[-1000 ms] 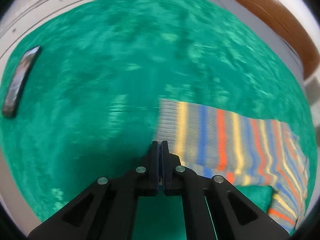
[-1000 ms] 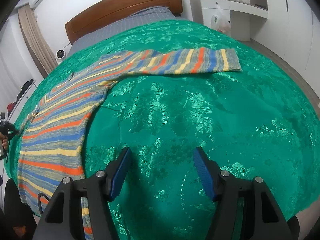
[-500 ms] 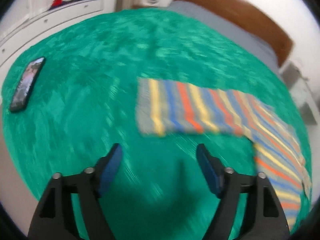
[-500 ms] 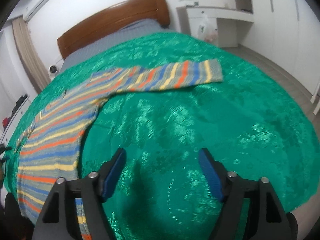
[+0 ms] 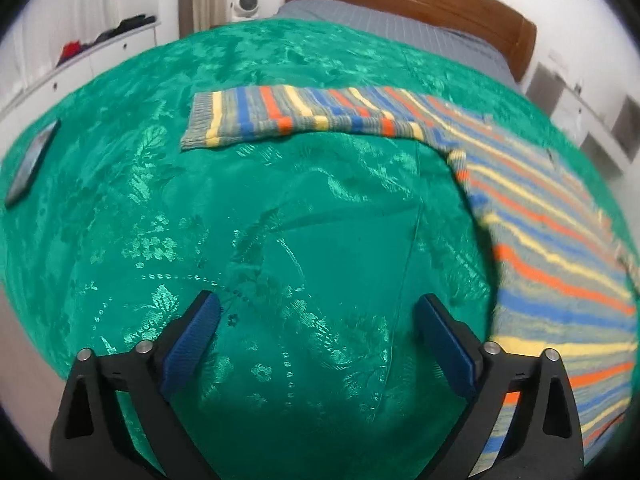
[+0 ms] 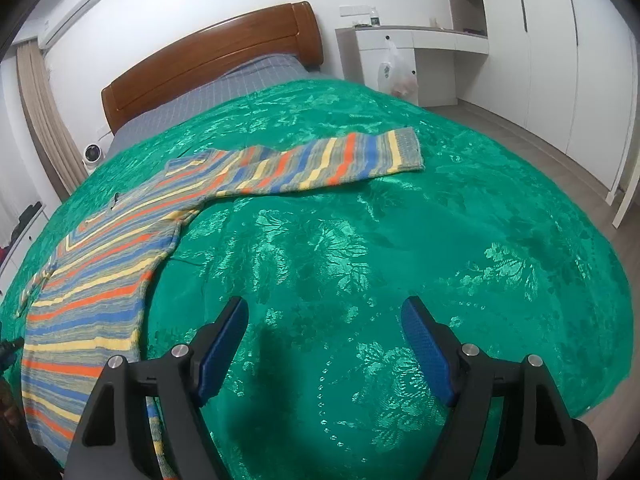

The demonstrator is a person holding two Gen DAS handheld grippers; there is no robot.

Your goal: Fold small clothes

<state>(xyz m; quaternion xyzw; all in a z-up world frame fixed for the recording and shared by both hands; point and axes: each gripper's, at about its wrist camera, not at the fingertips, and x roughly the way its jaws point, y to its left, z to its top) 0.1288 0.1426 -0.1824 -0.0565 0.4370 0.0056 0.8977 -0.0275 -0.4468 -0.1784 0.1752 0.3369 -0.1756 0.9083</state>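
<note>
The striped knitted sweater [image 6: 100,264] lies flat on the green floral bedspread [image 6: 360,240]; the left tool [image 5: 316,316], jaws just opened wide, and the right tool [image 6: 324,320], spread, both hold nothing.

Left gripper [image 5: 316,322] wide apart over a green bedspread [image 5: 280,220], striped sweater [image 5: 540,216] at the right.

The jaws have just been opening, with only bare cloth between the blue pads [image 5: 192,344]. One sleeve [image 5: 304,116] of the sweater stretches flat across the upper middle of the frame, its cuff toward the left; the body runs down the right edge. A phone [image 5: 32,160] lies at the far left. A wooden headboard [image 5: 412,8] spans the top, a small white round device [image 5: 248,2] to its left.
</note>
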